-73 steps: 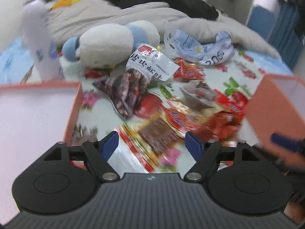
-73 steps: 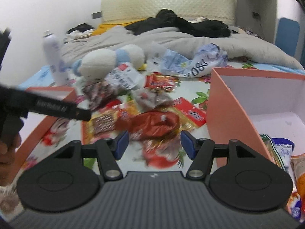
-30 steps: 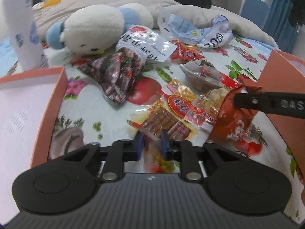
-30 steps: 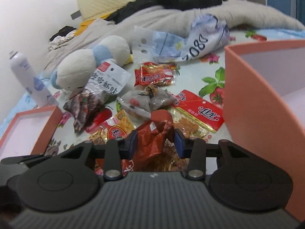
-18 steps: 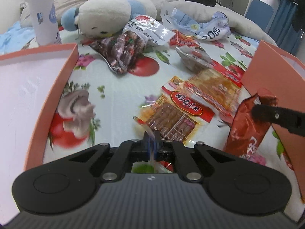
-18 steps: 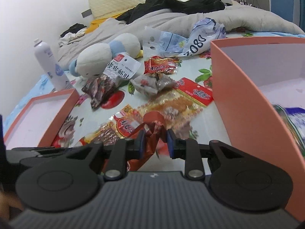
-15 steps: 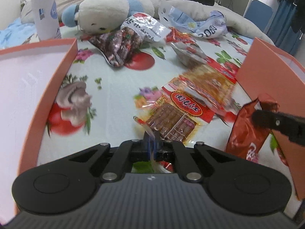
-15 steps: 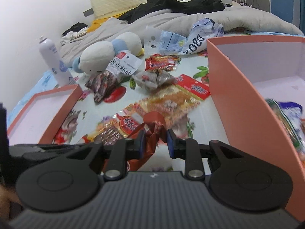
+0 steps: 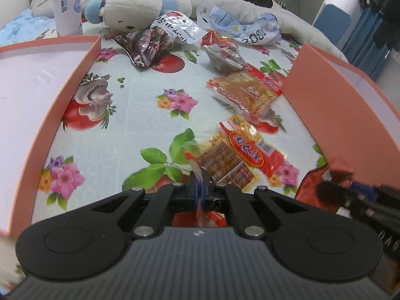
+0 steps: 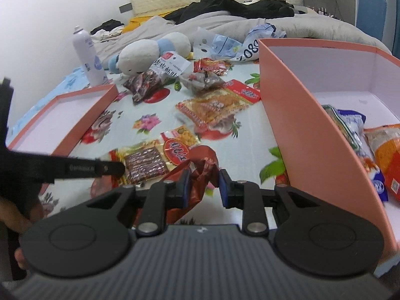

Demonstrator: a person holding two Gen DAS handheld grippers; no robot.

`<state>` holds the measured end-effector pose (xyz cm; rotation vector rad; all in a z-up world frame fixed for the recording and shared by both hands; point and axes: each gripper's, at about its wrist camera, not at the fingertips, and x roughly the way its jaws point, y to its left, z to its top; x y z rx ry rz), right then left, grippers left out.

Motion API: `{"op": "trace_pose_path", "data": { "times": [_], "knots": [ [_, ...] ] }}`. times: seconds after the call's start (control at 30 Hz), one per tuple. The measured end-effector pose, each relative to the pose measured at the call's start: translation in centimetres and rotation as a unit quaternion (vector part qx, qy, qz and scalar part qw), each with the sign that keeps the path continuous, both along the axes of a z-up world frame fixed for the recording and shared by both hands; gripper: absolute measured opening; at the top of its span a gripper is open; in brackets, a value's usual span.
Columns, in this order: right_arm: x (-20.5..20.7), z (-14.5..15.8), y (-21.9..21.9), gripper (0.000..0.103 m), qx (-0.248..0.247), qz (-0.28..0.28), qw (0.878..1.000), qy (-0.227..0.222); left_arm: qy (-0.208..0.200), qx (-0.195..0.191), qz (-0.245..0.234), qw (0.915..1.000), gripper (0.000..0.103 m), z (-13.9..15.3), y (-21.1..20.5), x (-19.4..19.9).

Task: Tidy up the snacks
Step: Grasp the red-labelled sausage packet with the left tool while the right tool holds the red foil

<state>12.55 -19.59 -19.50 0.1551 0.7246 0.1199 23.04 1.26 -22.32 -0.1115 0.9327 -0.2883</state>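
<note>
My left gripper (image 9: 199,185) is shut on the clear edge of a flat red-and-yellow snack pack (image 9: 232,157), lifted above the flowered cloth; the pack also shows in the right wrist view (image 10: 152,160). My right gripper (image 10: 203,185) is shut on a crumpled dark red foil bag (image 10: 200,167), seen in the left wrist view (image 9: 322,185) beside the tall orange box (image 9: 332,105). That box (image 10: 300,115) holds several snack bags (image 10: 380,150). More packets (image 10: 212,107) lie on the cloth between the boxes.
A shallow orange box lid (image 9: 70,80) lies at the left. Behind the snacks are a plush toy (image 9: 140,7), a white spray bottle (image 9: 66,5), a crumpled blue-white bag (image 9: 250,30) and grey bedding (image 10: 200,22).
Both grippers have pulled back toward the near side with their packets. The snack pack has lifted off the pile, and the red bag has moved right, next to the tall box.
</note>
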Motion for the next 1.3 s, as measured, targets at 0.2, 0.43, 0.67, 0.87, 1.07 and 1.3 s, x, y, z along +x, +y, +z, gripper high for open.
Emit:
{"op": "trace_pose_path", "data": {
  "times": [0.2, 0.43, 0.67, 0.87, 1.07, 1.3],
  "knots": [
    [-2.2, 0.2, 0.4, 0.028, 0.001, 0.024, 1.0, -0.004, 0.004, -0.008, 0.0, 1.0, 0.003, 1.3, -0.6, -2.3],
    [-3.8, 0.2, -0.7, 0.028, -0.003, 0.018, 1.0, -0.002, 0.034, 0.023, -0.038, 0.9984, 0.066, 1.4, -1.4, -3.4],
    [-4.6, 0.1, -2.5, 0.028, -0.008, 0.0, 1.0, 0.004, 0.017, 0.086, -0.142, 0.9859, 0.09, 1.6, -3.8, -2.7],
    [-6.0, 0.2, -2.8, 0.028, -0.016, -0.002, 1.0, 0.008, 0.026, 0.088, -0.219, 0.9713, 0.096, 0.2, -6.8, -0.7],
    [-6.6, -0.5, -2.8, 0.028, -0.017, 0.006, 1.0, 0.022, 0.015, 0.094, -0.25, 0.9635, 0.099, -2.2, -9.0, 0.4],
    [-6.4, -0.9, -3.2, 0.028, -0.003, 0.005, 1.0, 0.029, 0.025, 0.115, -0.251, 0.9607, 0.089, -2.3, -10.3, 0.0]
  ]
}}
